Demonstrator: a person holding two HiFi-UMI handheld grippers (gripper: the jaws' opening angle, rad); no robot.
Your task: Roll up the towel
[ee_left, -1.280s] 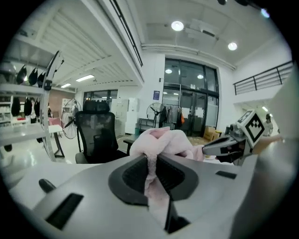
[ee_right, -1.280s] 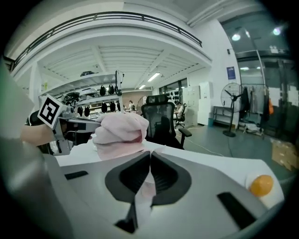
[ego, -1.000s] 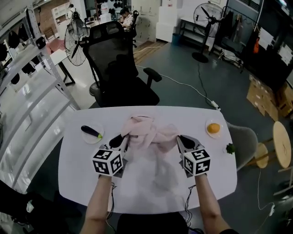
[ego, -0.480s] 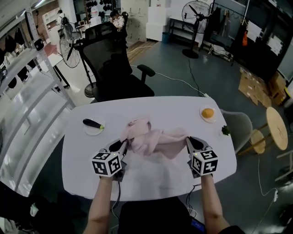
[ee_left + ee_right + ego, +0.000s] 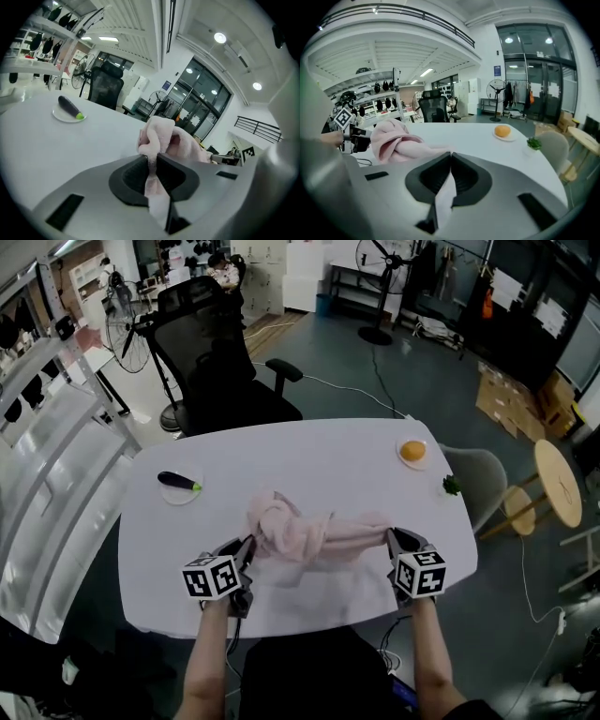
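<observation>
A pale pink towel [image 5: 314,535] lies bunched and twisted near the front of the white table [image 5: 309,451]. My left gripper [image 5: 246,550] is shut on its left end; pink cloth [image 5: 161,140] runs pinched between the dark jaws and bulges beyond them. My right gripper [image 5: 391,538] is shut on the towel's right end, with a strip of cloth [image 5: 446,190] clamped in the closed jaws and the bunched towel [image 5: 396,140] lying to the left. The towel stretches between the two grippers, with a lump at its left part.
A small plate with a dark eggplant [image 5: 176,482] sits at the table's left. A plate with an orange [image 5: 412,451] and a green sprig [image 5: 452,486] are at the right. A black office chair [image 5: 220,362] stands behind the table, a grey chair [image 5: 478,488] to its right.
Both grippers have pulled the towel toward the front edge of the table and down. The towel is drawn out longer between them, and the grippers stand farther apart.
</observation>
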